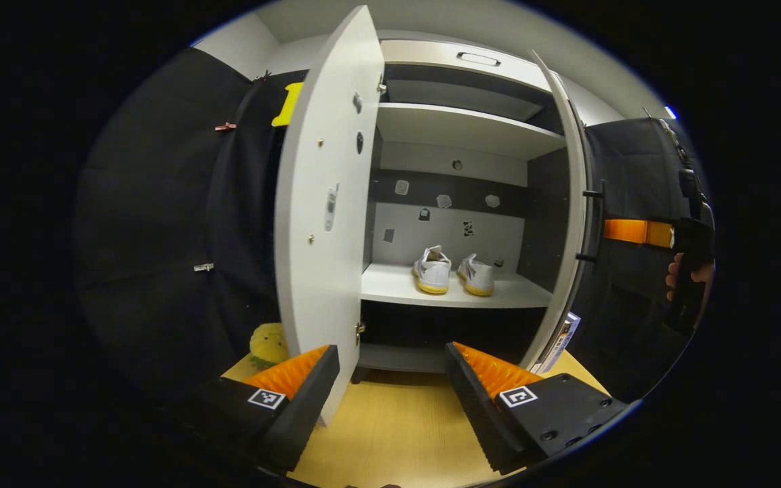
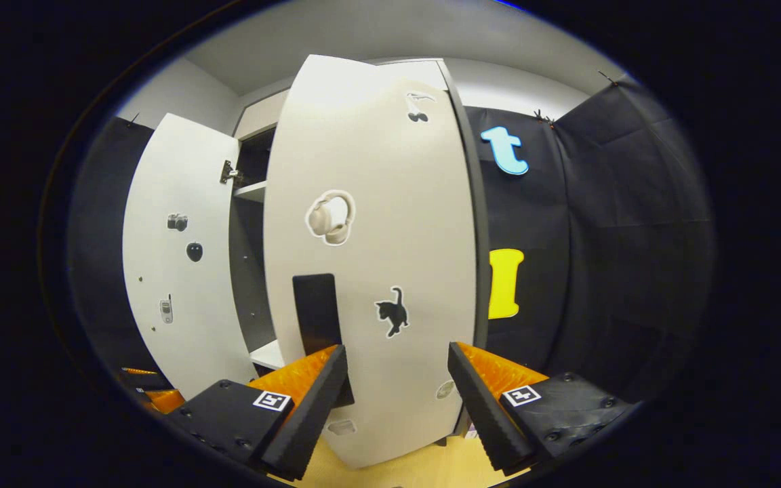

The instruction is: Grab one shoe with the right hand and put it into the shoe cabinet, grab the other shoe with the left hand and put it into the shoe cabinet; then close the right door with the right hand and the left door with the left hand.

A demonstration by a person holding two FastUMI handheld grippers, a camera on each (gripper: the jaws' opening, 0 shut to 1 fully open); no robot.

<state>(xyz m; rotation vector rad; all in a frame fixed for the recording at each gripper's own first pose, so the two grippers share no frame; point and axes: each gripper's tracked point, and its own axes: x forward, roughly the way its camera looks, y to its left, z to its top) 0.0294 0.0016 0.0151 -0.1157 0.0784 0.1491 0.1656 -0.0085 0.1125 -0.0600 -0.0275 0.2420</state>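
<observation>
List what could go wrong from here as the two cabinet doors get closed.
1. The left door stands edge-on between the left gripper's open jaws; a push could slip off that thin edge.
2. The right gripper, jaws open, faces the right door's flat outer face; a hard shove may slam it.
3. Both shoes sit well back on the shelf, so pinching them seems unlikely.

White sneakers (image 1: 453,271) with yellow soles, white shoe cabinet (image 1: 462,129) shelves against dark grey inner walls, white left door (image 1: 323,224) and right door (image 2: 377,257) patterned with small stickers including a black cat sticker (image 2: 392,311), pale wood floor (image 1: 397,427), yellow plush toy (image 1: 268,343)
</observation>
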